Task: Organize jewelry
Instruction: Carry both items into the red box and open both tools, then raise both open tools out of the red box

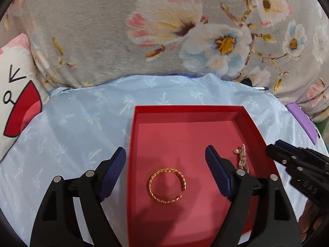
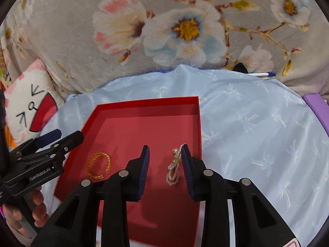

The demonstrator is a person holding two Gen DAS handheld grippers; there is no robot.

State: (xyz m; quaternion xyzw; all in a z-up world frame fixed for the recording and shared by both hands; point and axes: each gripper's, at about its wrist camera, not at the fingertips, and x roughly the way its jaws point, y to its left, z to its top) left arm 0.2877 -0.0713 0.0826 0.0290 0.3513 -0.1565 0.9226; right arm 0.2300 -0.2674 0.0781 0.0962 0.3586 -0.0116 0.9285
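Observation:
A shallow red box [image 1: 185,109] [image 2: 148,103] sits on a light blue cloth. A gold open bangle [image 1: 167,185] [image 2: 98,165] lies flat on its floor. My left gripper [image 1: 165,152] [image 2: 59,138] is open wide above the bangle, its left finger outside the box's left wall, with nothing between its pads. A pale beaded bracelet [image 1: 242,158] [image 2: 174,168] lies by the box's right wall. My right gripper [image 2: 164,148] [image 1: 287,160] stands open over it. The bracelet is in the gap close against the right pad, and the left pad is clear of it.
A grey floral blanket [image 1: 102,30] rises behind the light blue cloth [image 2: 257,133]. A cartoon-face pillow [image 1: 14,86] is at the left, a pen [image 2: 261,74] at the back right and a purple edge [image 1: 302,123] at the right. A person's hand [image 2: 37,210] holds the left gripper.

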